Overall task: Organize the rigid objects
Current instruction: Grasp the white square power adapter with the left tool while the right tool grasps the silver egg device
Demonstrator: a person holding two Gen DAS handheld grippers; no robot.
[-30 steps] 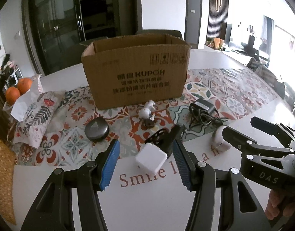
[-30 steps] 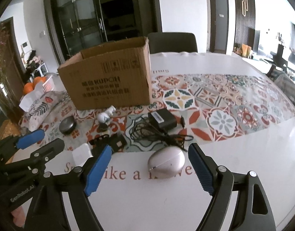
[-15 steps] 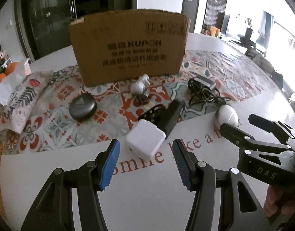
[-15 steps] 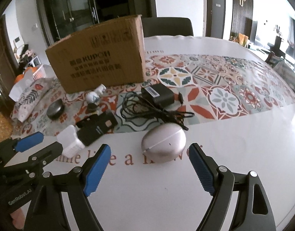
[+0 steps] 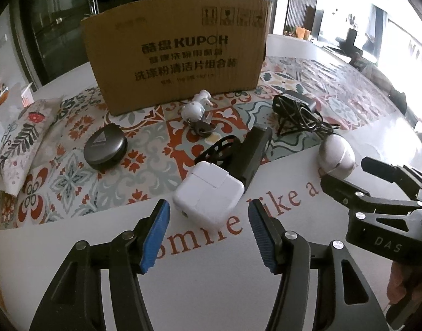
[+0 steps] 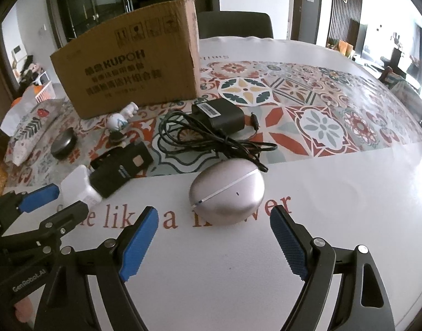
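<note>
Nothing looks packed yet. The left gripper (image 5: 208,231), jaws just widened and empty, faces the white charger (image 5: 208,195); the right gripper (image 6: 213,241) gapes before the silver case (image 6: 227,193). The cardboard box (image 5: 177,55) waits beyond.

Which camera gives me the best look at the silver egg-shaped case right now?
The right wrist view: the silver egg-shaped case sits large and whole just ahead of the open right claw, its seam line clear. The left wrist view shows it small, off to the right, partly behind that claw.
</note>
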